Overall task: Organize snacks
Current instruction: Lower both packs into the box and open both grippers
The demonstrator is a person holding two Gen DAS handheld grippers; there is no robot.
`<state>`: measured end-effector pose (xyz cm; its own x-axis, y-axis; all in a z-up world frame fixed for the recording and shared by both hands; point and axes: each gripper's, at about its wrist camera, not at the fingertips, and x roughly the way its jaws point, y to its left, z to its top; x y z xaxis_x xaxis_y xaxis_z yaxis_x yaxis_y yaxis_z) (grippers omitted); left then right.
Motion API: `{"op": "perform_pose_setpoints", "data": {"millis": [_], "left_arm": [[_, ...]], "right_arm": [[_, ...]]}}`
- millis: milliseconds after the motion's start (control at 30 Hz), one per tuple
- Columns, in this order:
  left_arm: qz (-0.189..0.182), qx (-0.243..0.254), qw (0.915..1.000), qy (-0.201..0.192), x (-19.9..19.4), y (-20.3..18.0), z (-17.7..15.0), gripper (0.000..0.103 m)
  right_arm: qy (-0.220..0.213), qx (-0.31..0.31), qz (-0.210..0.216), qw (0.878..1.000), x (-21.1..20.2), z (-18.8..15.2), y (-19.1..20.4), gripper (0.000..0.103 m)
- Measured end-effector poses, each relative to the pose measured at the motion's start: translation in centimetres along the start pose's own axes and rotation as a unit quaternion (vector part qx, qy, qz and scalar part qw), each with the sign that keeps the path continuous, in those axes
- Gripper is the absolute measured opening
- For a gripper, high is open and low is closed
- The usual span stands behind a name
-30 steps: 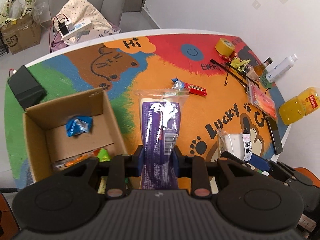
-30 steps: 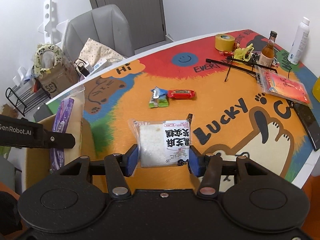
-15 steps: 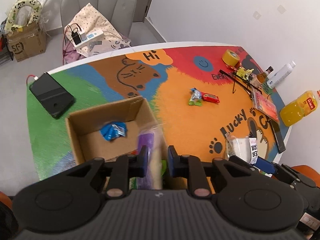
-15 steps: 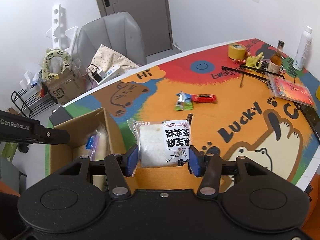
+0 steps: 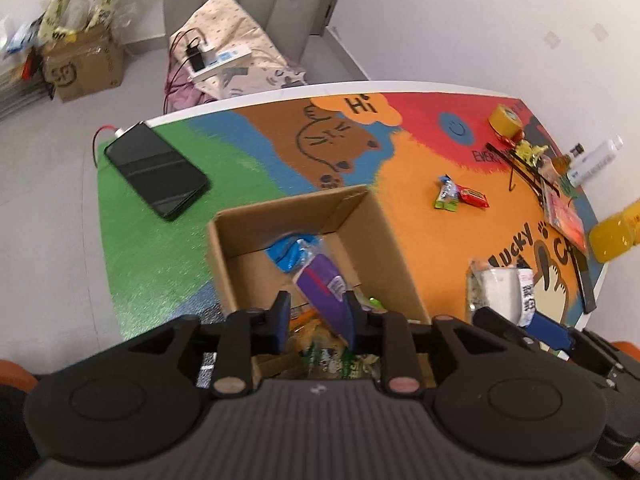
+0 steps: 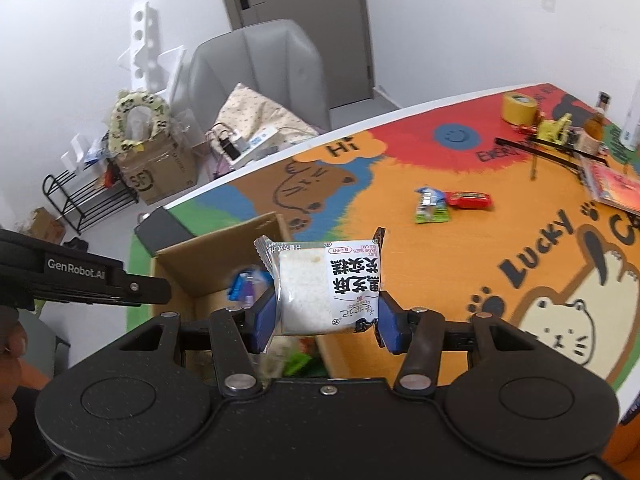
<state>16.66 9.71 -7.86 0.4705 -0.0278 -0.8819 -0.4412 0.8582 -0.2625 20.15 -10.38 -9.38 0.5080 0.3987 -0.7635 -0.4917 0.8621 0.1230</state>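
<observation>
My left gripper [image 5: 316, 322] hangs open over the cardboard box [image 5: 384, 236]. The purple snack pack [image 5: 326, 292] leans against its right finger and drops into the box, onto a blue packet [image 5: 288, 254] and other wrappers. My right gripper [image 6: 326, 316] is shut on a white rice-cake pack [image 6: 320, 288] with black lettering, held above the box's right wall [image 6: 224, 256]. That pack also shows in the left wrist view [image 5: 504, 292]. Two small snacks, green-blue [image 5: 446, 196] and red [image 5: 474, 197], lie on the orange part of the table.
A black phone [image 5: 156, 170] lies on the green corner of the table. Yellow tape [image 5: 505, 120], a black hanger [image 5: 520, 164], bottles [image 5: 594, 160], a red packet [image 5: 566, 220] and a yellow bottle [image 5: 616, 232] crowd the far right. A grey chair [image 6: 256, 68] stands behind the table.
My left gripper carried the purple pack left over the box, then opened and let it fall in. My right gripper moved left toward the box with the rice-cake pack.
</observation>
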Motion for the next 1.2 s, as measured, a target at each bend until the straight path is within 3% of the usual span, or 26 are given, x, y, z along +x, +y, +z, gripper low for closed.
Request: {"op": "perform_pose_setpoints", "data": {"millis": [133,300,967,1033,1200], "left_arm": [[0.007,-0.008,0.9999,-0.008,-0.5,1.5,0.1,0.058],[0.013,-0.021,0.9996,-0.011,-0.8,3.7,0.4,0.068],[0.04,-0.065,0.997,-0.011,-1.3,10.5,1.2,0.077],[0.041,-0.067,0.9968,-0.013,-1.5,10.8,1.2,0.078],[0.037,-0.066,0.9969,-0.018,-1.7,10.8,1.1,0.081]], "right_arm": [[0.009,-0.009,0.013,1.0,1.0,0.3,1.6,0.05],[0.022,-0.021,0.027,0.999,2.3,0.6,3.7,0.05],[0.048,-0.068,0.047,0.995,5.6,2.0,9.9,0.051],[0.051,-0.07,0.04,0.995,5.9,1.9,10.1,0.06],[0.054,-0.072,0.043,0.995,5.5,1.8,10.1,0.069]]}}
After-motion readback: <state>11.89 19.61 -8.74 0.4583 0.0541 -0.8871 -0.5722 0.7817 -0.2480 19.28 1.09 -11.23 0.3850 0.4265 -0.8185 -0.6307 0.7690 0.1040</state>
